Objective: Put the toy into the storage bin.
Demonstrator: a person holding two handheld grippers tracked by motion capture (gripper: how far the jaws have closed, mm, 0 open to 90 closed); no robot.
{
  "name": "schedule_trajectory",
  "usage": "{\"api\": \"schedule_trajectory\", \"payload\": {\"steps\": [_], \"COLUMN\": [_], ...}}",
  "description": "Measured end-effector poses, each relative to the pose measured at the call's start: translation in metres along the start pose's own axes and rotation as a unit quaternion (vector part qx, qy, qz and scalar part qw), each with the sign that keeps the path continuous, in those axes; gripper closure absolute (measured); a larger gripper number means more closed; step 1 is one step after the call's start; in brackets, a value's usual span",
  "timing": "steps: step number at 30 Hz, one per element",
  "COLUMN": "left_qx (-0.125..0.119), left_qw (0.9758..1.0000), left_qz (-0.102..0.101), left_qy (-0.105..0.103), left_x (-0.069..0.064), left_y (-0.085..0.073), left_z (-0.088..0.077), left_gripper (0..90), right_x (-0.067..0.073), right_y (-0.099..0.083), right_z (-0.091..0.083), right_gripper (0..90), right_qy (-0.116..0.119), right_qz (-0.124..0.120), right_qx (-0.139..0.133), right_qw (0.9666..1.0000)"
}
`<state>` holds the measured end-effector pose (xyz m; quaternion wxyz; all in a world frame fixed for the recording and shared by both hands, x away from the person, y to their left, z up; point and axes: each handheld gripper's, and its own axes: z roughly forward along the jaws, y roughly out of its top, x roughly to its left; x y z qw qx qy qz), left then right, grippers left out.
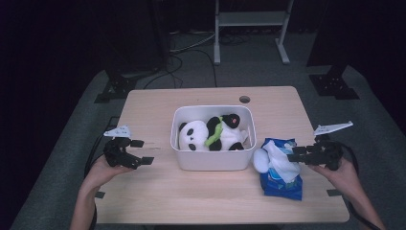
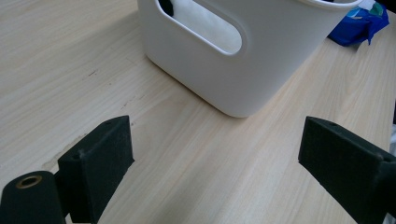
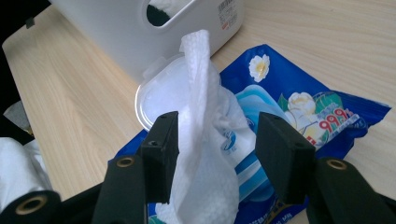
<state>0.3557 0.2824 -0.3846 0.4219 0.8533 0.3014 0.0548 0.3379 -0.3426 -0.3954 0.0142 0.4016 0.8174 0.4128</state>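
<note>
A blue pack of wet wipes [image 1: 280, 184] [image 3: 299, 107] lies on the table just right of a white bin [image 1: 210, 160] [image 3: 116, 32]. Its round lid [image 3: 159, 98] is flipped open towards the bin. A white wipe [image 1: 280, 160] [image 3: 198, 93] stands pulled up out of the pack. My right gripper [image 1: 293, 154] [image 3: 217, 144] is open, its jaws on either side of the wipe, which drapes against one pad [image 3: 161, 149]. Left of the bin [image 2: 261, 60], my left gripper [image 1: 143, 152] [image 2: 215, 158] hangs over bare table, open and with nothing in it.
In the bin lie a panda plush [image 1: 196, 134] and a second black-and-white plush with a green part [image 1: 222, 129]. A cable hole [image 1: 244, 99] sits near the table's far edge. Beyond the table, cables and stand legs are on the grey floor.
</note>
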Motion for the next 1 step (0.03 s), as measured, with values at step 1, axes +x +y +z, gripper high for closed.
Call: {"api": "schedule_trajectory", "payload": {"steps": [1], "left_qx": [-0.001], "left_qw": [1.0000], "left_qz": [0.001], "left_qy": [-0.001], "left_x": [-0.0003], "left_y": [0.0001], "left_z": [0.0001], "left_gripper": [8.7], "right_x": [0.0002], "right_y": [-0.0018], "right_z": [-0.0009], "right_gripper": [47.9], "right_qy": [0.002], "right_qz": [0.001], "right_qx": [-0.002], "right_qw": [1.0000]}}
